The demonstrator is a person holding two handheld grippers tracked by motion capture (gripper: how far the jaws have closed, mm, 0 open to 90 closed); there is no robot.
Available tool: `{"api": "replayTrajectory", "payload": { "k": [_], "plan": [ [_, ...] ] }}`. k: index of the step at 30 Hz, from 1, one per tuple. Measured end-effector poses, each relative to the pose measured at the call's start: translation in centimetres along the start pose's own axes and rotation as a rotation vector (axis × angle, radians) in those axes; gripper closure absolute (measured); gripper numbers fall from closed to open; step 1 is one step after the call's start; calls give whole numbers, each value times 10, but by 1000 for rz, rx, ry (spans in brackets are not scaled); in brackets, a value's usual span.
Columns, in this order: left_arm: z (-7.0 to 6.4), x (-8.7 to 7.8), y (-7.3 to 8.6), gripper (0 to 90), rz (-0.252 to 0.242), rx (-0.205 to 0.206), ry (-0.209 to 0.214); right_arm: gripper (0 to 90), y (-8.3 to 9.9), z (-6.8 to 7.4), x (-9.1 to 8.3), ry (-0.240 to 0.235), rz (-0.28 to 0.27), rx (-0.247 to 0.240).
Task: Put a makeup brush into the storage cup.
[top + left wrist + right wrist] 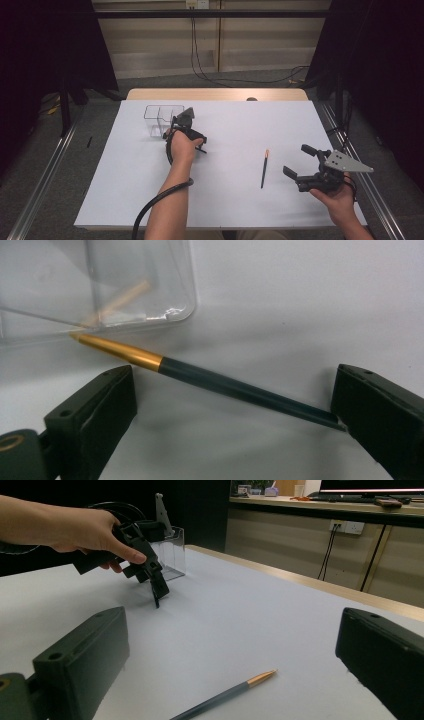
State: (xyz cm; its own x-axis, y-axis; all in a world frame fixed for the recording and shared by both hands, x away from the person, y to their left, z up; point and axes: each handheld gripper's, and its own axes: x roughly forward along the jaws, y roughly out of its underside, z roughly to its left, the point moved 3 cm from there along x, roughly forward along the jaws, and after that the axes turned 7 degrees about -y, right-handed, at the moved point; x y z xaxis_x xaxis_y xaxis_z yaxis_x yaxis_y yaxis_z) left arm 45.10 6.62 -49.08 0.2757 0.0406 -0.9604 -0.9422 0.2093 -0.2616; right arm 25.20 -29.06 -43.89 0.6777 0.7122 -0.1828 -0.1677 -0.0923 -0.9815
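White paper covers the table. Left gripper, jaws wide, has a slim dark pen with gold tip crossing between them, seemingly touching one jaw, beside the clear box. Right gripper gapes empty.

a white-topped table with a wooden edge stands on grey carpet. black curtains hang at both sides. cables trail down the beige back wall from a socket.

Black grippers w/ black cables, bare forearms, grey plate on right gripper
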Motion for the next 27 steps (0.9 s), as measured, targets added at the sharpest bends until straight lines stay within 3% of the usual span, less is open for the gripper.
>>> {"api": "replayTrajectory", "payload": {
  "k": [16,27],
  "plan": [
    [3,-8,2,281,31,25,-6,4,0,-1,0,2,2,0],
    [3,-9,4,293,27,3,-7,3,0,-1,-1,4,-1,-1]
  ]
}}
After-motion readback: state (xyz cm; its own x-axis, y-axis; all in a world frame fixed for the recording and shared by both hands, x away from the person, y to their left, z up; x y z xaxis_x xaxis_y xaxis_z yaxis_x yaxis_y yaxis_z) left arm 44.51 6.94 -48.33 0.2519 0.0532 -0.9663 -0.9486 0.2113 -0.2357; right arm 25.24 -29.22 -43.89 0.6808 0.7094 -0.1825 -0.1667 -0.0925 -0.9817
